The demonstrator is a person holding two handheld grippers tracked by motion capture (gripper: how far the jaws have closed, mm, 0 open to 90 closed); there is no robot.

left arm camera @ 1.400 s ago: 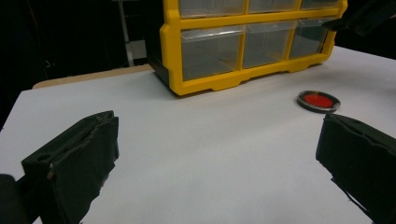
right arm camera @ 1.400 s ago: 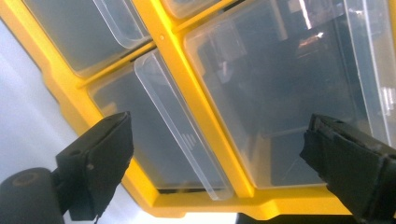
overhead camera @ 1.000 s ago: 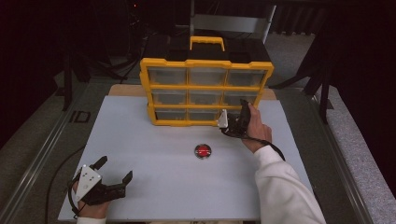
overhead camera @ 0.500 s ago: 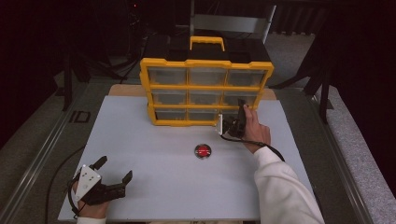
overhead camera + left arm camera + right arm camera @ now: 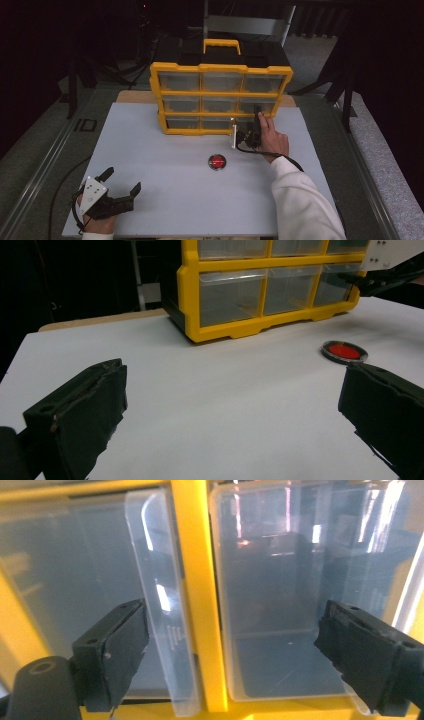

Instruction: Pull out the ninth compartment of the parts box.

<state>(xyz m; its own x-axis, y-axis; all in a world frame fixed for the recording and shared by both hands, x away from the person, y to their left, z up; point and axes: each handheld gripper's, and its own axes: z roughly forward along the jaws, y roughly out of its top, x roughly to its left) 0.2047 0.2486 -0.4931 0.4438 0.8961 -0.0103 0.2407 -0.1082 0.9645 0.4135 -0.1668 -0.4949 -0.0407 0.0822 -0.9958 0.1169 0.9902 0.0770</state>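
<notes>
The yellow drawer cabinet (image 5: 220,97) stands across the far middle of the white table (image 5: 150,165), walling off that edge. The right gripper (image 5: 248,131) is close against its bottom-right drawers (image 5: 300,605), jaws wide and just closing slightly, nothing between them. A red disc (image 5: 217,161) lies alone mid-table. Between it and the left gripper (image 5: 117,192), the near-left surface is bare, open passage.

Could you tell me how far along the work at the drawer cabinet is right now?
Early. Nothing looks done: every drawer of the yellow cabinet looks closed. In hand: the open right gripper at its lower right drawers. The red disc lies untouched; the left gripper rests open.
</notes>
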